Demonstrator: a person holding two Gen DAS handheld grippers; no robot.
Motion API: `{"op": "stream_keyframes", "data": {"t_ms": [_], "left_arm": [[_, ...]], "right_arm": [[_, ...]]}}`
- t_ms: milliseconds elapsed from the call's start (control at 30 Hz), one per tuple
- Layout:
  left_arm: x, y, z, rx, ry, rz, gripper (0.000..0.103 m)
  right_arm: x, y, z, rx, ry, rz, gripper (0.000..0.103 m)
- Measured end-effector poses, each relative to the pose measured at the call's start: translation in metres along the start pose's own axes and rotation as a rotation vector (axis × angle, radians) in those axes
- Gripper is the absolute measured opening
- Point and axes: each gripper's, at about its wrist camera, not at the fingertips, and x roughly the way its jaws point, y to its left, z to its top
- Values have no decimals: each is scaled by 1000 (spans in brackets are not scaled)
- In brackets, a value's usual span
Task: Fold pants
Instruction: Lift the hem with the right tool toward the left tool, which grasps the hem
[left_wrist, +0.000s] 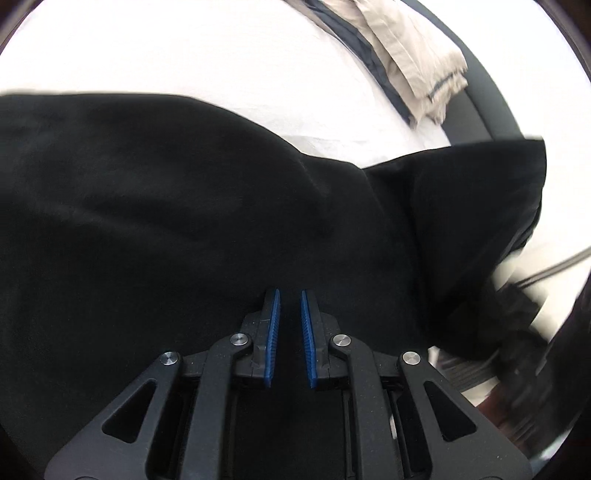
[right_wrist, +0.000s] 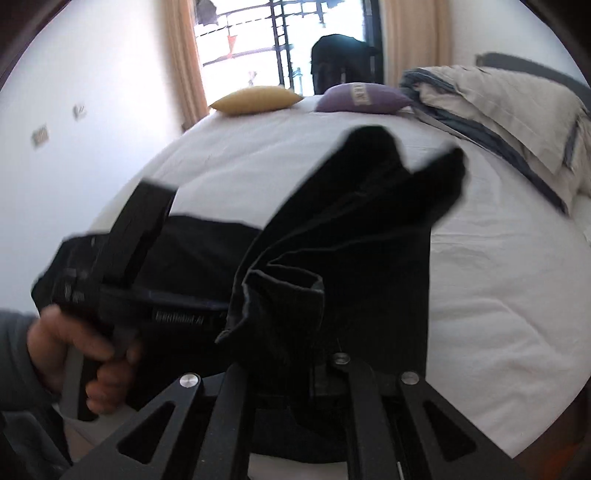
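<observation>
On the white bed (right_wrist: 480, 295), black pants (left_wrist: 184, 203) lie spread; left gripper (left_wrist: 290, 295) hovers over them, jaws narrow, nothing visibly pinched. Right gripper (right_wrist: 295, 369) is clamped on a raised bunch of fabric, fingertips buried.

You see black pants (left_wrist: 166, 221) on a white bedsheet (right_wrist: 498, 295), blue ribbed pads (left_wrist: 272, 332) on your black left gripper (left_wrist: 290, 295), a yellow cushion (right_wrist: 256, 99), a purple cushion (right_wrist: 362, 98) and a beige pillowcase (right_wrist: 509, 110) edged in navy
</observation>
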Motion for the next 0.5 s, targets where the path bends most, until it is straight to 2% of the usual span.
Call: {"op": "stream_keyframes", "data": {"t_ms": [200,233,267,300,333,367,433,500], "left_arm": [[-37,28,-16,-149,-58,-85,12],[-44,34,-19,-181,-72,-107,17],[-56,44,-22,-215,-91,-132,24],[-63,50,-24,-244,-109,-144,53],[-70,55,-27,-271,-132,-167,72],[-78,58,-27,-294,-156,-188,78],[-87,58,-24,-322,-170,-184,90],[-91,61,-20,-339,-174,-214,92]], "right_arm": [[23,41,-10,-88,31,-118,7],[23,44,-9,-96,24,-133,7],[22,46,-8,-100,20,-148,7],[23,48,-5,-101,17,-158,7],[21,49,-4,-102,10,-168,7],[19,51,-4,-103,6,-183,7],[20,58,-3,-121,6,-204,7],[19,64,-1,-148,-2,-224,7]]}}
